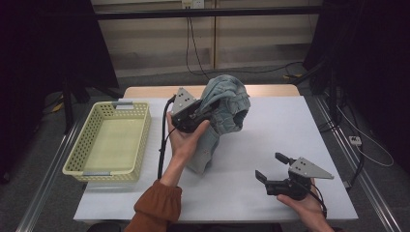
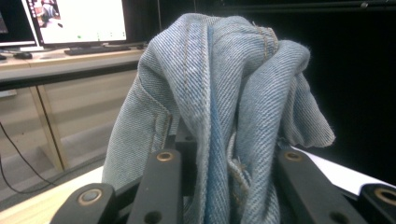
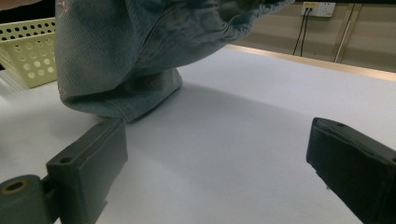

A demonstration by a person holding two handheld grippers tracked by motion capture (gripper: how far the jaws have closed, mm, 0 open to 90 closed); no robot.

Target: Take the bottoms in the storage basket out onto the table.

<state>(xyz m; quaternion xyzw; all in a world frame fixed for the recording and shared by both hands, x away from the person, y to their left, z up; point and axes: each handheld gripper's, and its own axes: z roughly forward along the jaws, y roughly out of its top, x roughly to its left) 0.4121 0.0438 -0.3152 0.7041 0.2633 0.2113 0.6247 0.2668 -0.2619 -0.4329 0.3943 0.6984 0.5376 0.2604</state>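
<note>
i'm holding a bunch of jeans up off the table, with my other tool waiting.

high view: my left gripper (image 1: 205, 112) is clamping the jeans (image 1: 223, 104), whose tail is dragging on the table (image 1: 270, 130) beside the basket (image 1: 111, 140); my right gripper (image 1: 274, 170) is resting released. left gripper view: denim (image 2: 219, 93) is bunching between my jaws, hiding how much is pinched, so it could be slipping. right gripper view: the hem (image 3: 121, 105) is sitting near my gaping jaws, its top cut off.

Bare table (image 1: 290, 125) right of jeans (image 1: 227, 104); basket (image 1: 109, 140) far left.
</note>
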